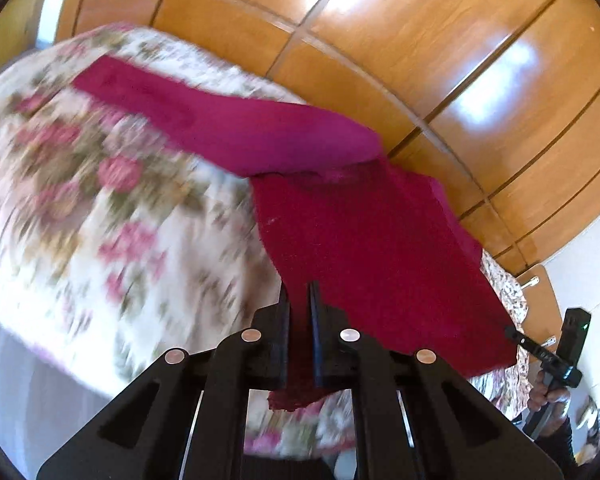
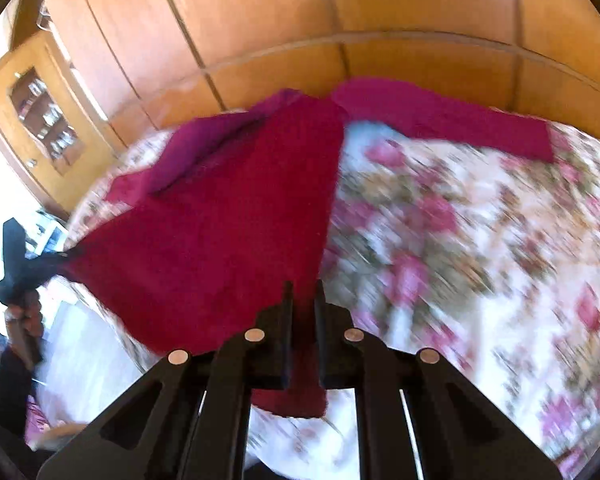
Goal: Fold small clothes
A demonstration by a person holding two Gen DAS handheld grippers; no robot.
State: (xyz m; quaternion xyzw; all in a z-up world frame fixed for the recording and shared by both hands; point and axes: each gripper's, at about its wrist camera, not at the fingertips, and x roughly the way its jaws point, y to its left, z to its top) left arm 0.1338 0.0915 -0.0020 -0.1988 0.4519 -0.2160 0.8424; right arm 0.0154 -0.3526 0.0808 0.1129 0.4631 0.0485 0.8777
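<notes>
Left wrist: red garment (image 1: 380, 248) seemingly pinched in left claw (image 1: 299, 292).

the left gripper (image 1: 299, 292) points forward and down, its jaws nearly together and pinching the red garment (image 1: 380, 248). the right gripper (image 2: 302, 292) is posed the same, its jaws clamped on another corner. in the left wrist view, the person's right hand (image 1: 548, 396) grips its handle at four o'clock.
</notes>
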